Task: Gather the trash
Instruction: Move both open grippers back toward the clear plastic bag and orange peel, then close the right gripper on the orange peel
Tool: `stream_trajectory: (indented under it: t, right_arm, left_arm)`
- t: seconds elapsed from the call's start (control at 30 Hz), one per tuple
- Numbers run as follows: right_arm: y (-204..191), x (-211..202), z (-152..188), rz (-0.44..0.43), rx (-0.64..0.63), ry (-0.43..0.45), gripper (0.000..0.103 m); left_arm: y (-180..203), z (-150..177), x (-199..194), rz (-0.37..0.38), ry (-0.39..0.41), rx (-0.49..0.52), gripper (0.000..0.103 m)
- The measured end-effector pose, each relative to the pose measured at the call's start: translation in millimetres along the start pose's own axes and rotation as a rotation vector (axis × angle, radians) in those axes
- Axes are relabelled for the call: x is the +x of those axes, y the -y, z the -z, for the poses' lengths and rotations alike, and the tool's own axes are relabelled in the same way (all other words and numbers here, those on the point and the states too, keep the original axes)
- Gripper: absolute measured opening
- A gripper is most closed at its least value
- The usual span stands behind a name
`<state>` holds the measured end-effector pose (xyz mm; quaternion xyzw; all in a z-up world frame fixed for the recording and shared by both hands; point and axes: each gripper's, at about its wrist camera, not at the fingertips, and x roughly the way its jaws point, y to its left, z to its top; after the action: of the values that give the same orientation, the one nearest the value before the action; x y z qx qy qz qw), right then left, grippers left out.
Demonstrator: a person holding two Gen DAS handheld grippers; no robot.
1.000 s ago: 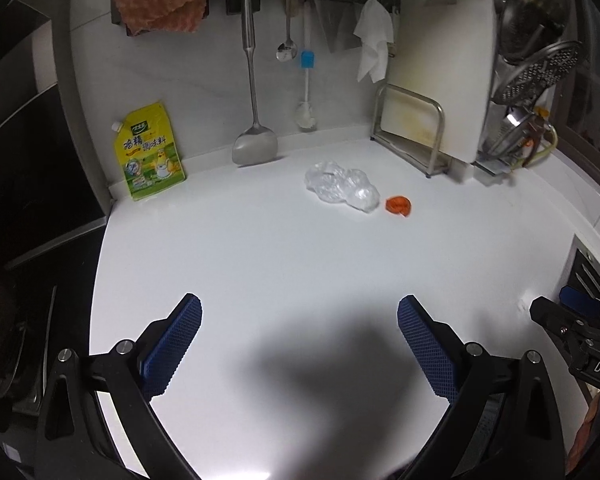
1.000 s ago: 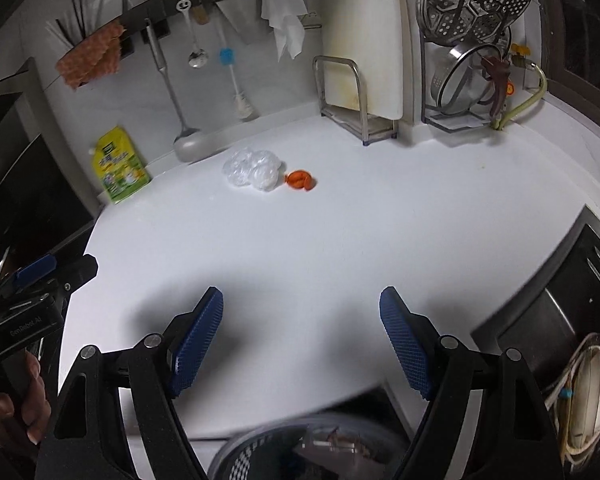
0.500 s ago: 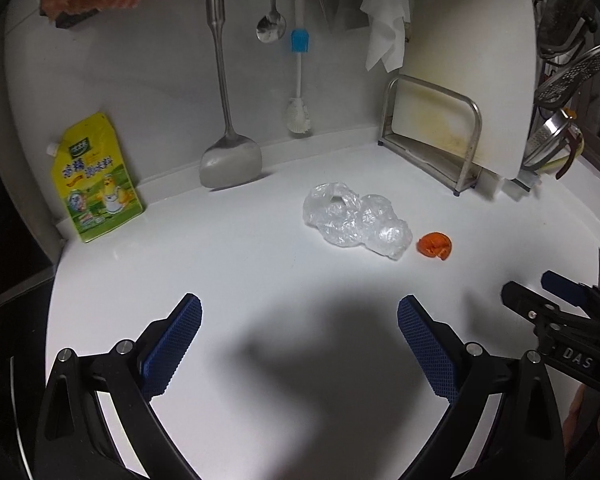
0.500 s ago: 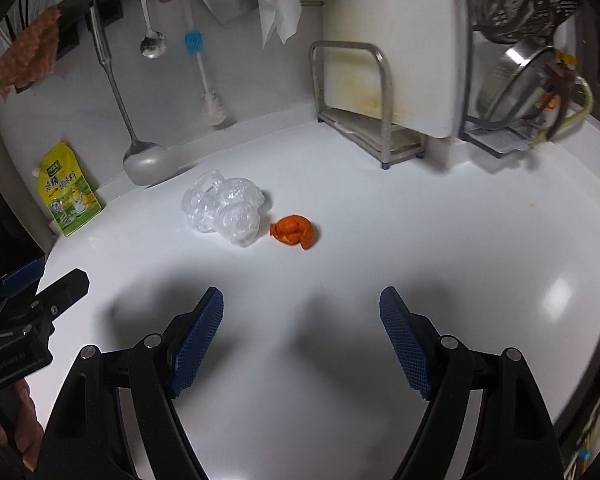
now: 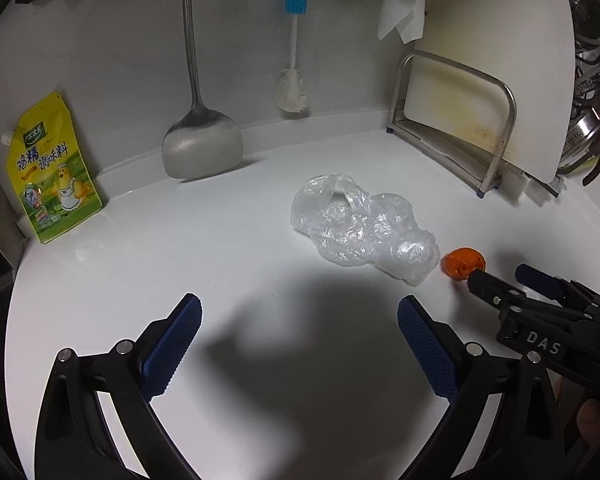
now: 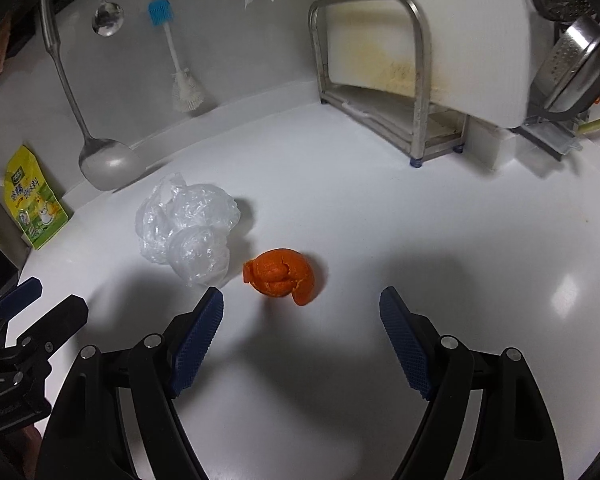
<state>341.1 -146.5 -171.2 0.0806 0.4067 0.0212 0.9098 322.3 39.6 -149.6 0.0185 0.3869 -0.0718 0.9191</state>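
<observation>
White desk point(image 5: 148, 272) fills both views, w/ a cutting board point(image 6: 420, 28) in a steel rack point(image 6: 416, 92) at the back right corner, a long metal spatula point(image 5: 200, 144) and bottle brush point(image 5: 292, 92) hanging against the back wall, and a yellow seasoning pouch point(image 5: 50, 172) leaning at the back left corner. Trash sits mid-desk toward the back: crumpled clear plastic bag point(image 5: 360, 228), then just beside it on its right, maybe touching, the orange peel point(image 6: 282, 276). Vs a sec ago both tools have pushed in hard: the bag and peel were small and far off near the back wall, now they loom large and close. Left tool point(image 5: 300, 348) is spread wide, nothing btwn its blue pads, pointed at bare desk short of the bag and a bit left of it. Right tool point(image 6: 300, 344) is also spread wide and empty, w/ the peel just ahead of its tips, nearer the left pad point(image 6: 198, 338); in the left view its tip appears right by the peel, contact can't be told. Meaning: approach phase is abt done, nothing collected yet. Likely next, the right tool goes fwd and down to straddle the peel and close; the left needs to swing right for the bag. Bag is thin and springy, prob needs a deep pinch or it'll slip out.
</observation>
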Motion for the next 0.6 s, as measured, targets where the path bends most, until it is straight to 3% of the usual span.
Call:
stream_trajectory:
  t: [0.53,0.57,0.6]
  right_arm:
    - [-0.7,27.4,-13.0,0.03,0.009,-0.026,0.076]
    - [-0.9,28.1,-13.6,0.027,0.009,-0.027,0.075]
    - [-1.7,29.1,-13.9,0.018,0.007,-0.031,0.066]
  left_arm:
    - [9.4,4.7,2.1,0.009,0.001,0.014,0.096]
    - [10.2,4.3,2.2,0.01,0.001,0.015,0.096]
    - [10.8,3.9,2.1,0.01,0.002,0.017,0.096]
